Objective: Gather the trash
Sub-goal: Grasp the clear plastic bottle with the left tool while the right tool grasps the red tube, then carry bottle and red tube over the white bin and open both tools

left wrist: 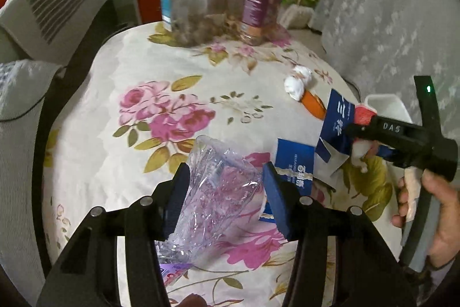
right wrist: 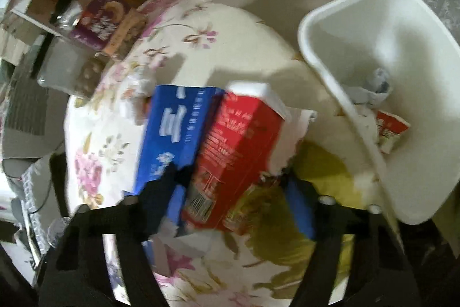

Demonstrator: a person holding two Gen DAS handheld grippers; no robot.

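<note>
My left gripper has a crumpled clear plastic bottle between its fingers, and both pads press on it just above the floral tablecloth. My right gripper is shut on a torn red and blue carton and holds it above the table, left of the white bin. It also shows in the left wrist view, gripping the blue carton. A white tissue wad and an orange scrap lie on the cloth.
Two black-lidded jars stand at the table's far edge. A torn blue card piece lies by my left fingers. The bin holds crumpled paper and a red wrapper. A curtain hangs on the right.
</note>
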